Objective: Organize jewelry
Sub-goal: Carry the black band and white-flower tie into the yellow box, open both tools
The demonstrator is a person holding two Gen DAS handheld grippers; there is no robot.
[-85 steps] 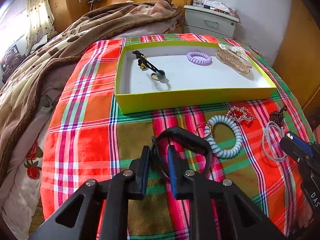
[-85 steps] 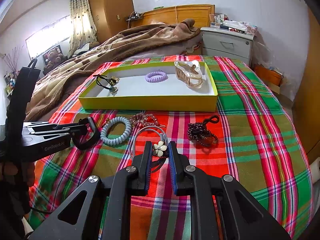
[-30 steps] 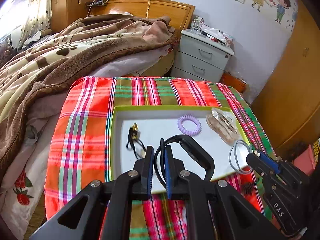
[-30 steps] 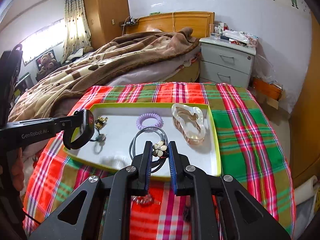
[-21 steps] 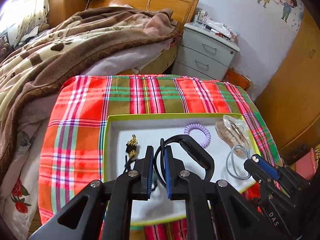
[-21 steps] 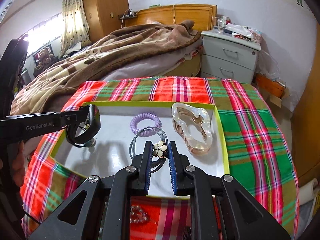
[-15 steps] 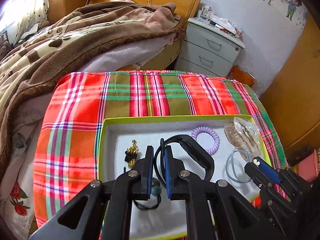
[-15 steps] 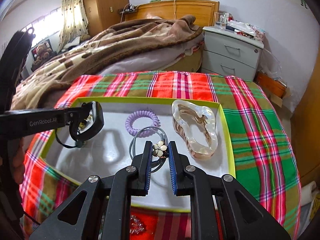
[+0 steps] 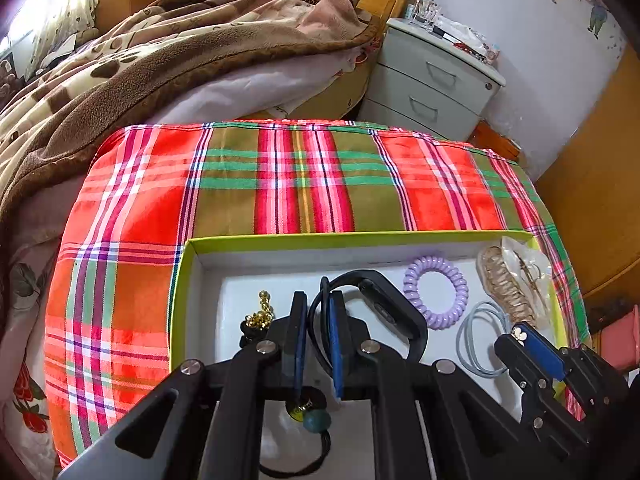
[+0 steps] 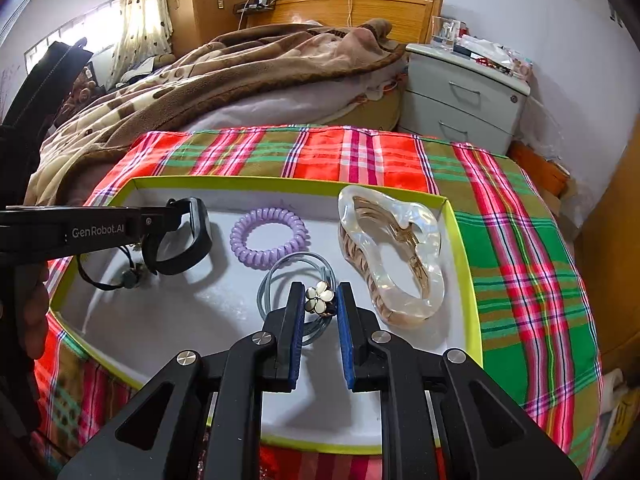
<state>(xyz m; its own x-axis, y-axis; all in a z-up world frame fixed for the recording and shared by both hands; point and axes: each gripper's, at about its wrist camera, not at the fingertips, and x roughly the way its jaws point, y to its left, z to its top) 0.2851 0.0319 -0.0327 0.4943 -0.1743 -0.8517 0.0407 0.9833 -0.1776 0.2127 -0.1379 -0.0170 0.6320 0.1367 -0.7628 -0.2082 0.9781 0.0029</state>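
Observation:
My left gripper (image 9: 318,304) is shut on a black wristband (image 9: 390,306) and holds it over the left half of the yellow-rimmed white tray (image 9: 320,238). The band also shows in the right wrist view (image 10: 180,240). My right gripper (image 10: 319,300) is shut on a grey hair tie with a white flower (image 10: 319,300), just above the tray floor (image 10: 168,320). In the tray lie a purple coil tie (image 10: 269,238), a clear hair claw (image 10: 390,254) and a black tie with gold charms (image 9: 256,318).
The tray sits on a red and green plaid cloth (image 9: 280,176). A bed with a brown blanket (image 9: 160,52) lies behind, with a grey nightstand (image 9: 432,80) to the right. A wooden wardrobe (image 9: 600,180) stands at the right edge.
Both grippers have carried their items from the cloth in front of the tray to over the tray, then lower toward its floor. The right jaws stand slightly wider around the flower.

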